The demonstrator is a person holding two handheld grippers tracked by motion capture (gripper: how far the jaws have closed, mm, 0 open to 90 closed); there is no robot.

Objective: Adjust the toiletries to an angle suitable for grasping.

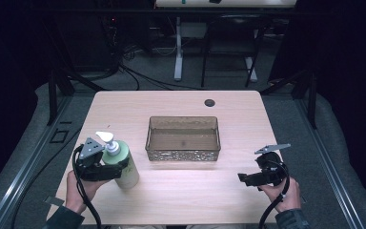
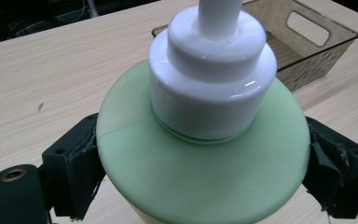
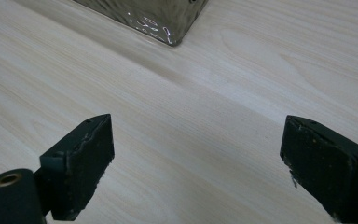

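High view puts the pale green pump bottle (image 1: 124, 164) at the lower left of the frame, standing upright on the wooden bench (image 1: 181, 102), its white pump head (image 1: 106, 137) pointing toward the upper left. Left gripper (image 1: 116, 168) comes in from the bottom left, held by a hand (image 1: 78, 188), and its jaws pinch the bottle's body from both sides. Left gripper view, looking down over the bottle's green shoulder (image 2: 200, 163) and white collar (image 2: 212, 70), shows the two black jaws pressed against the bottle at the lower left and lower right of the frame, touching it on either side.

A clear brownish plastic basket (image 1: 183, 151) sits at the centre of the bench in the high view, just to the right of the bottle and apart from it; its inside looks bare. Right gripper (image 1: 242, 178) rests in the other hand (image 1: 283, 191) at the lower right of the high view, well apart from the basket. Right gripper view shows its jaws spread wide over bare wood, with a corner of the basket (image 3: 158, 18) at the top of the frame
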